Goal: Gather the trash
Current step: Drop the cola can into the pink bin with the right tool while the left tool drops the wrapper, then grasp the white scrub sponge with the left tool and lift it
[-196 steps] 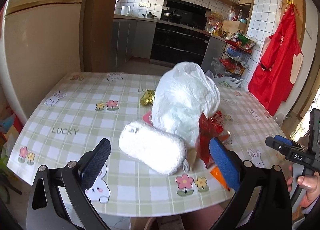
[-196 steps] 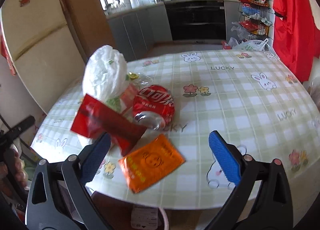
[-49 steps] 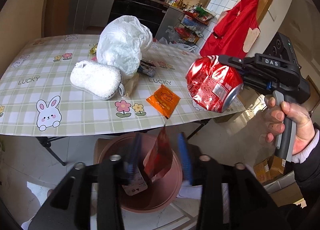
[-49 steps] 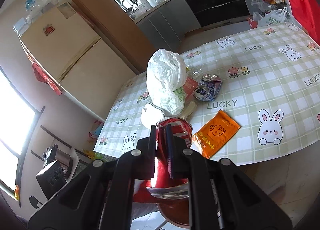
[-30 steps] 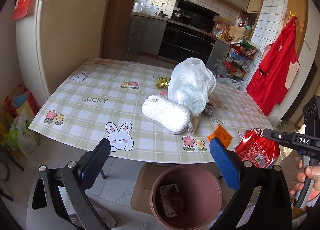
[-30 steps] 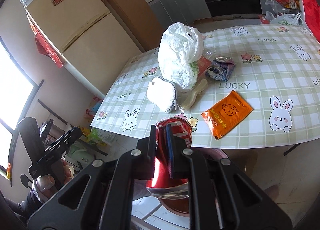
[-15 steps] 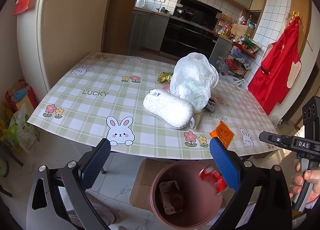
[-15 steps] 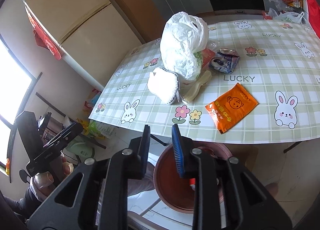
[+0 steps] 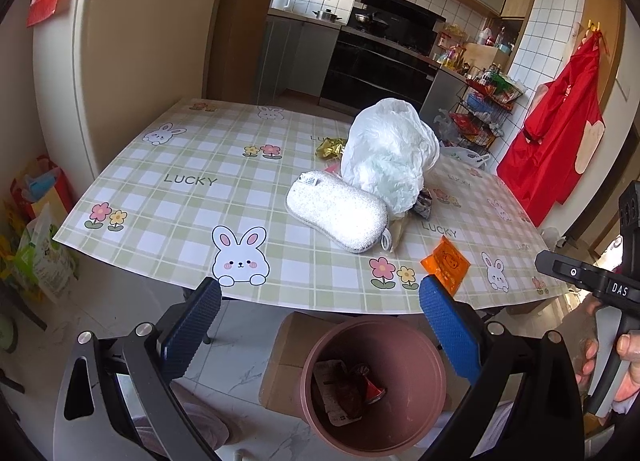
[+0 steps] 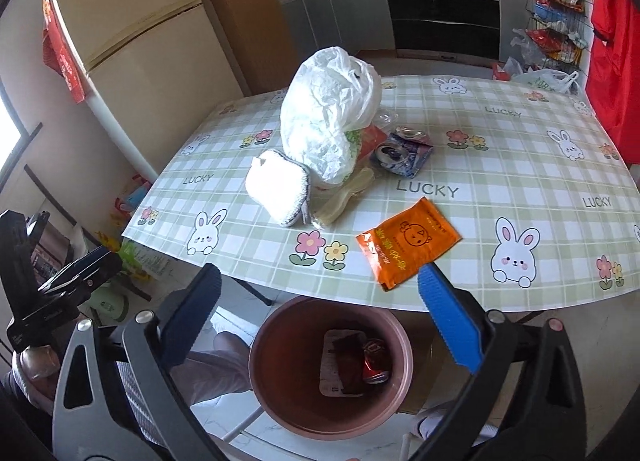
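Observation:
A brown bin [image 10: 328,301] stands on the floor under the table's near edge, also in the left wrist view [image 9: 372,321]. A crushed red can [image 10: 374,365] lies inside it beside a dark wrapper [image 10: 348,361]. My right gripper [image 10: 320,281] hangs above the bin; its jaws are opening, with nothing between them. My left gripper [image 9: 320,293] is open and empty, also above the bin. On the table lie an orange sachet [image 10: 408,243], a white plastic bag [image 10: 328,113], a white pouch [image 10: 278,185] and a crushed blue can [image 10: 404,153].
A gold wrapper [image 9: 330,148] lies behind the bag. A flat cardboard box [image 9: 284,357] sits under the bin. A fridge [image 9: 132,61] stands to the left, a red apron [image 9: 560,149] hangs at the right, and bags [image 9: 44,253] crowd the floor at left.
The right gripper's jaws spread apart from the red can, and the can fell into the bin. The left gripper stayed open over the bin.

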`<action>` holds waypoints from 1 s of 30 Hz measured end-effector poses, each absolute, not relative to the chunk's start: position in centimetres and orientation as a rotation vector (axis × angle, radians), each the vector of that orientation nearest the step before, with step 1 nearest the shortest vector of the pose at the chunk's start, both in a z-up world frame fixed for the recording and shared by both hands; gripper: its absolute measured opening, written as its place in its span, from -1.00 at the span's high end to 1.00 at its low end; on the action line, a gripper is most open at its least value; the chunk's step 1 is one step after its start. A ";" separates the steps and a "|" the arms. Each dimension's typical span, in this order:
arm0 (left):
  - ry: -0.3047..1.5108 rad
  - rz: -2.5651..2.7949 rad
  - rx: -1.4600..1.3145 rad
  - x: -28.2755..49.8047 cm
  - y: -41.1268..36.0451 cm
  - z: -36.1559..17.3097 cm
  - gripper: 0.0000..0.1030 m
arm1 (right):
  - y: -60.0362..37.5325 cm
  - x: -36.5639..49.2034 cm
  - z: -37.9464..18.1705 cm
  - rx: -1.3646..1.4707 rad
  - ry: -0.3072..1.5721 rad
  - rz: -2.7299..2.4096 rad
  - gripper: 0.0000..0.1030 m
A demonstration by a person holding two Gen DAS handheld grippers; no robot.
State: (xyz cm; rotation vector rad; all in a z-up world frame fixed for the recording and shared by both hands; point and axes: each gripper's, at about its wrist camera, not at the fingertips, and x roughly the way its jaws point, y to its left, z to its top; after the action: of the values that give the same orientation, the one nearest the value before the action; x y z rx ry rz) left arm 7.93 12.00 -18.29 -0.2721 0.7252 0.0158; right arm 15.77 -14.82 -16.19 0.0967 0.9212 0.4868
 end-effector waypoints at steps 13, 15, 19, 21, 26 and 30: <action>0.781 -0.030 -0.189 11.8 8.0 -20.5 -0.88 | -18.4 17.9 -18.9 0.189 0.972 0.340 -0.89; 0.791 -0.027 -0.147 13.5 6.8 -21.1 -0.88 | -18.8 18.2 -19.5 0.179 0.974 0.313 -0.89; 0.807 0.036 -0.049 17.0 4.7 -22.7 -0.88 | -20.0 18.8 -20.5 0.197 0.973 0.290 -0.89; 0.815 0.058 -0.006 18.9 3.8 -23.6 -0.88 | -20.5 19.0 -21.1 0.192 0.964 0.273 -0.89; 0.813 0.093 0.082 23.2 1.9 -25.7 -0.88 | -21.5 19.9 -22.5 0.152 0.959 0.224 -0.89; 0.817 0.150 0.120 26.3 0.7 -26.9 -0.88 | -22.0 20.4 -23.5 0.149 0.957 0.225 -0.89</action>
State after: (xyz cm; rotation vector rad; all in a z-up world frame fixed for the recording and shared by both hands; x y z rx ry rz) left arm 26.34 0.68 -26.90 0.1202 0.8171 0.1501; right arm 20.41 -22.03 -23.48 0.1486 0.9573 0.2250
